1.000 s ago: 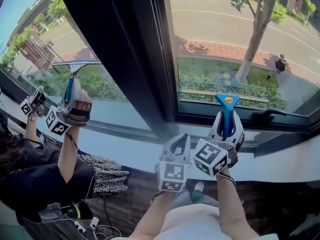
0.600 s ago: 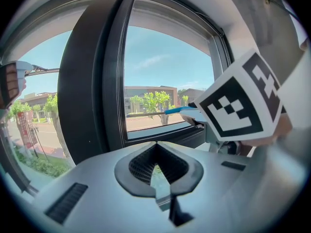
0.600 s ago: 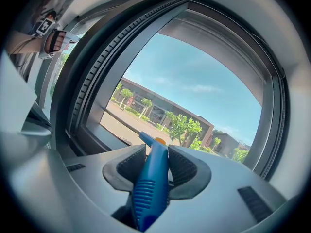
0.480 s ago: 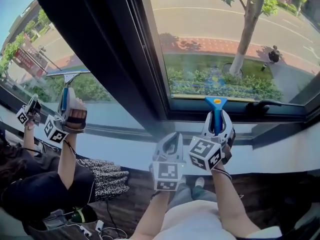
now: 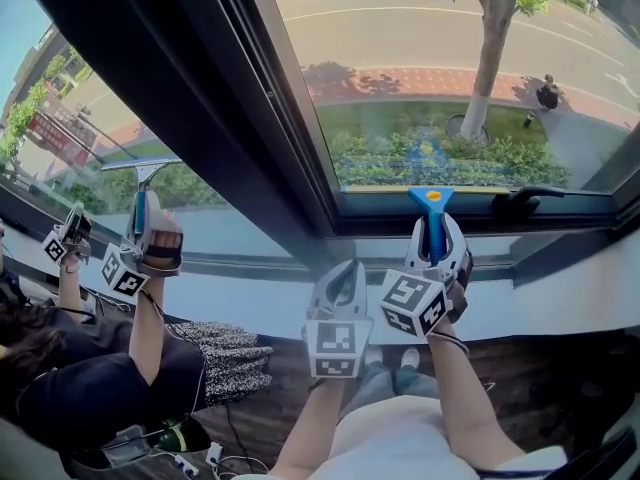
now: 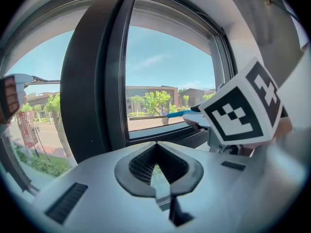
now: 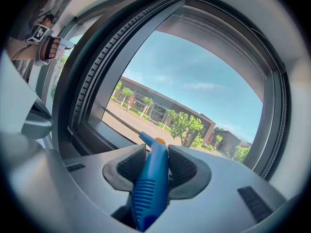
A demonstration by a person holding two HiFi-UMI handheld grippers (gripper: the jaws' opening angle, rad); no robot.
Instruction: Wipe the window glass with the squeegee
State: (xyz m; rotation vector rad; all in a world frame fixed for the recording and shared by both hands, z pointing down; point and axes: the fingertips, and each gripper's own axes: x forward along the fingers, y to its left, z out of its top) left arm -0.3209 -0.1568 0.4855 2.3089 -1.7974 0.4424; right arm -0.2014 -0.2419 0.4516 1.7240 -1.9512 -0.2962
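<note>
In the head view, the right gripper [image 5: 436, 236] was clenched on the blue handle of the squeegee [image 5: 431, 213]. The tool's head stood just beyond the fingers, at the lower edge of the window glass [image 5: 420, 68]; whether the blade pressed on the pane could not be told. The left gripper [image 5: 343, 273] hung just to the left of those fingers, above the white sill [image 5: 250, 296], and carried nothing. Well off to the left, another person's gripper [image 5: 150, 233] held a second squeegee [image 5: 140, 168] up at the neighbouring pane.

In the left gripper view, the fingers [image 6: 139, 167] were clenched tip to tip with only an empty diamond-shaped gap behind them. To their right showed the marker cube [image 6: 243, 106] of the right gripper, and a strip of the blue tool poked out beyond it.

In the right gripper view, both ribbed fingers [image 7: 187, 171] pinched the ribbed blue handle, which ran straight up between them. Its yellow button [image 7: 159, 141] sat just past the fingertips, pointing at the glass.
</note>
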